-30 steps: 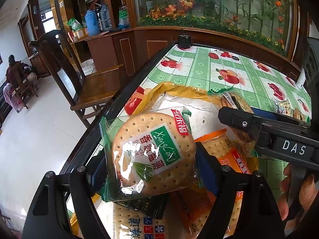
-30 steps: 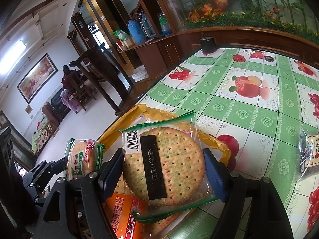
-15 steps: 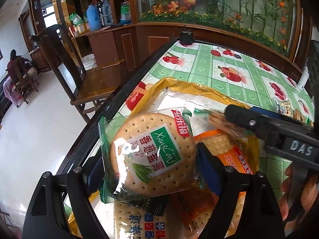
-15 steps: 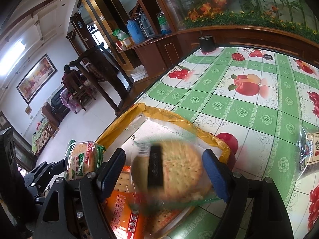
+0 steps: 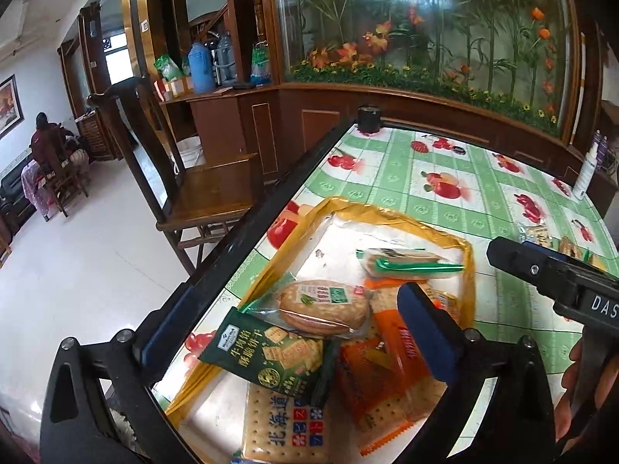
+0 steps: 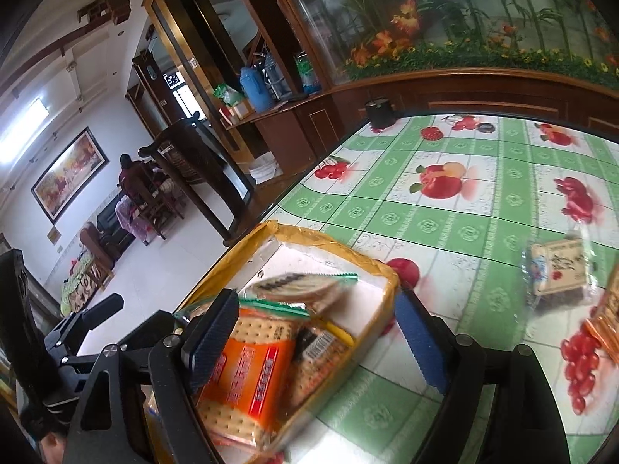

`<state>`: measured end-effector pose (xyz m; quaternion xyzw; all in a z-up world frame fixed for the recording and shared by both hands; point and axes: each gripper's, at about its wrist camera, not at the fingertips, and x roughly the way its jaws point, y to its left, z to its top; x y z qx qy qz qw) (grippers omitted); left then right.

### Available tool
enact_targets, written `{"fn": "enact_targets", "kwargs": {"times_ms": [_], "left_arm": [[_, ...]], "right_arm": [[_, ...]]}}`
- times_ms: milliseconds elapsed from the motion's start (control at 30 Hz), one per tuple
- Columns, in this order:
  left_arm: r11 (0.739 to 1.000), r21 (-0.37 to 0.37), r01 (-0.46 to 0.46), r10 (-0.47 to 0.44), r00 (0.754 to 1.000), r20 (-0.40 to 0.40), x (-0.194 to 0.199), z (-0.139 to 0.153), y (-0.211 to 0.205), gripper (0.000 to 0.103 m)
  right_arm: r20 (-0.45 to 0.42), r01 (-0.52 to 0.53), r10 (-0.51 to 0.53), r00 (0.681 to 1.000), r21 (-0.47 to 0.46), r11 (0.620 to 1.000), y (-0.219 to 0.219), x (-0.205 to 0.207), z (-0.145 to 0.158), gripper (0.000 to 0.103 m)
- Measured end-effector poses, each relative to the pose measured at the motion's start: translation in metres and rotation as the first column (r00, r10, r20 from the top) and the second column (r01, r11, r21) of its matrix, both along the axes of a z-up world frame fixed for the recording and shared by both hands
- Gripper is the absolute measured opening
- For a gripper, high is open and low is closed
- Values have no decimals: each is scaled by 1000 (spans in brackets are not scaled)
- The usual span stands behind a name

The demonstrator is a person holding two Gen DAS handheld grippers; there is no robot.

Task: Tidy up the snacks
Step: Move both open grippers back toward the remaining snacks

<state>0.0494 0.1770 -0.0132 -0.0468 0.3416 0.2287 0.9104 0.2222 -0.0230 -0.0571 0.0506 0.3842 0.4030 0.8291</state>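
Observation:
A yellow-rimmed white tray on the fruit-pattern table holds several cracker packs. A round green-labelled cracker pack lies in it beside a dark green pack and orange packs. A second round pack lies at the tray's far side; it also shows in the right wrist view. My left gripper is open and empty above the tray. My right gripper is open and empty over the tray's right edge.
A clear-wrapped snack and an orange pack lie on the table to the right. A black cup stands at the far table corner. A wooden chair stands left of the table. A white bottle is far right.
Both grippers opened and let their round cracker packs drop into the tray. Both have pulled up and back from the tray.

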Motion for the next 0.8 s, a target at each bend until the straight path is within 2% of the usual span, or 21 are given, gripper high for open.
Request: {"fn": "enact_targets", "kwargs": {"times_ms": [433,800], "left_arm": [[998,15,61,-62,995,82,-23,23,-32,103],[993,29,114,-117,986,119,-25,35,-59,103]], "right_arm": [[33,74,-74,997,28,997,-61,-32,16,87],[14,213,-213,977,36,976,-142,-33,10,88]]}}
